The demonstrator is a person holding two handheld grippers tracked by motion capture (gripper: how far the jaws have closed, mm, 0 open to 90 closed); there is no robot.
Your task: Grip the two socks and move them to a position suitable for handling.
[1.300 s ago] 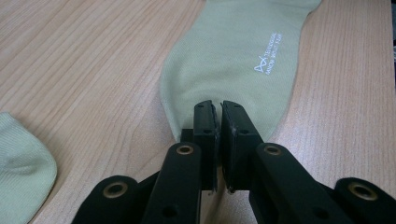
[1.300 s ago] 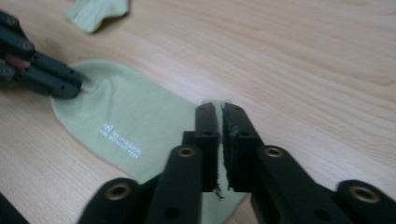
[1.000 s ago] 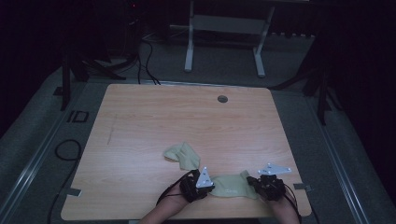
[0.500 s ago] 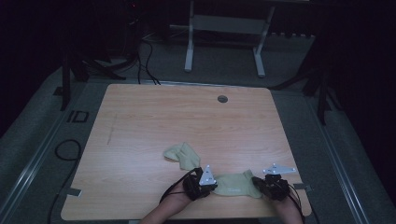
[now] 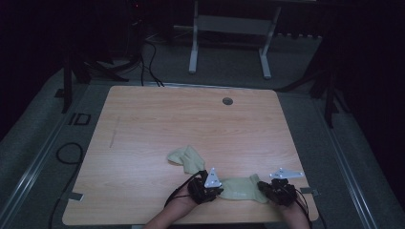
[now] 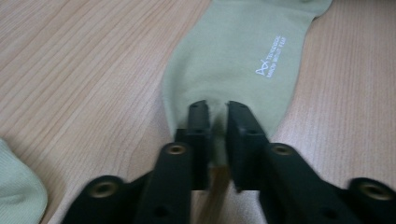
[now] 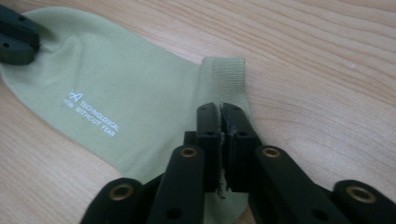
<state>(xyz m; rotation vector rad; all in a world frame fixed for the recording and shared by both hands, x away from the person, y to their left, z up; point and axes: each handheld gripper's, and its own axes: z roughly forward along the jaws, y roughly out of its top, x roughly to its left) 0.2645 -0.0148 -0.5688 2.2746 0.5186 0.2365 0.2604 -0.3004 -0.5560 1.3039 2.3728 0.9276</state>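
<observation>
At the near edge of the light wooden table (image 5: pixel 143 124), a flat pale green sock with small white lettering (image 5: pixel 241 187) lies stretched between the two grippers, apparently so it can be laid smooth and straight.

The right gripper (image 7: pixel 221 112) pinches the ribbed cuff end. Its jaws are nearly pressed together on the fabric, though they have just been easing apart a little. The cuff folds back beside the tips, likely from the pull of the grip.

The left gripper (image 6: pixel 217 109) has the toe end between its jaws. They have just been opening and now stand slightly spread with a gap between them, cloth puckered in the gap. This looks like a release after the sock is set down flat.

Farther in, a second, crumpled pale green sock (image 5: pixel 185 158) waits near the first, probably its mate.
</observation>
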